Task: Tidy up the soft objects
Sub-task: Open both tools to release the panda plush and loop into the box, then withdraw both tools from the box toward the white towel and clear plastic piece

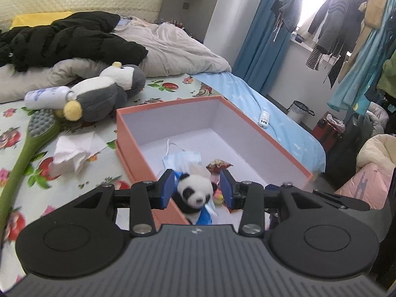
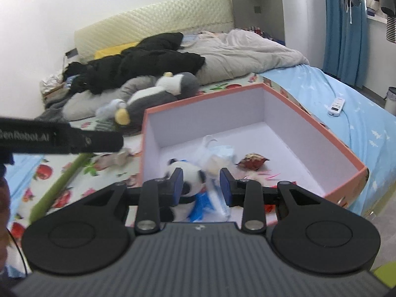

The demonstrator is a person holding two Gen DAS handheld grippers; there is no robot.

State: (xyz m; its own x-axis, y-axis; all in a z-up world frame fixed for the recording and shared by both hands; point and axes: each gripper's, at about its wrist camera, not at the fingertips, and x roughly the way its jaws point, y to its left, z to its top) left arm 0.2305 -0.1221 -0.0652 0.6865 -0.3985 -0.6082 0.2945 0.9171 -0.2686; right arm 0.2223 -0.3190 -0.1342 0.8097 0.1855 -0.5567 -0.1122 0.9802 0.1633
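Lying boxed — fluffy black-white panda (image 1: 195, 193)

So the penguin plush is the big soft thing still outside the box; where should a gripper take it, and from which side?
Probably at the yellow foot or the flipper end nearest the orange box. The penguin plush lies on its side on the bed, its round grey body looking too wide for the jaws. Come from above on the box side, clear of the white bottle and green brush beside it.

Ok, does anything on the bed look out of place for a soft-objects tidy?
Yes: a green long-handled brush and a white bottle lie beside the grey plush penguin, outside the orange box. Both look hard, not soft.
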